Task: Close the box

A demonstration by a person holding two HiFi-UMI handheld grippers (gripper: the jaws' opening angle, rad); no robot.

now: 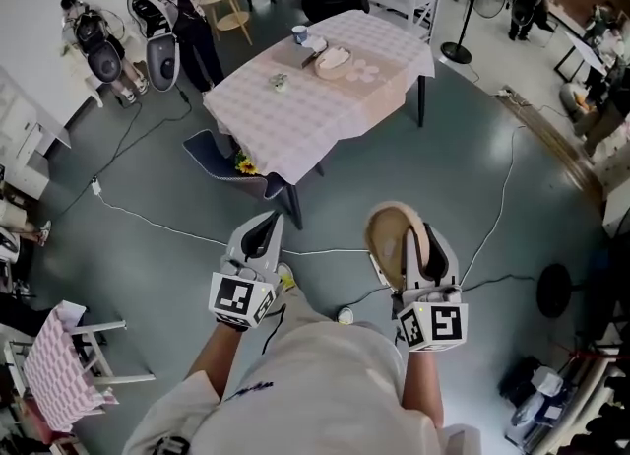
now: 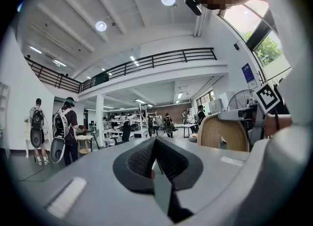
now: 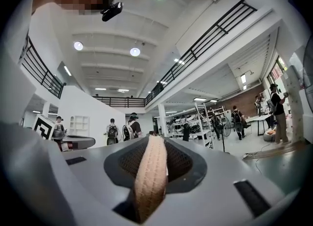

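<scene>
My right gripper (image 1: 421, 243) is shut on the edge of a round tan woven lid (image 1: 387, 234), held upright over the grey floor. In the right gripper view the lid's woven rim (image 3: 150, 171) runs between the pads. The lid's flat face (image 2: 222, 133) also shows in the left gripper view. My left gripper (image 1: 261, 234) hangs beside it, shut and holding nothing; its pads (image 2: 142, 159) meet. Far ahead, an oval tan box (image 1: 333, 59) lies on a table under a pink checked cloth (image 1: 295, 113). Both grippers are well short of the table.
On the table stand a blue cup (image 1: 299, 33) and several small white rounds (image 1: 366, 71). A dark chair (image 1: 219, 158) is tucked at the table's near corner. White cables (image 1: 157, 225) cross the floor. A fan base (image 1: 556, 291) stands at the right, and people stand at the back left.
</scene>
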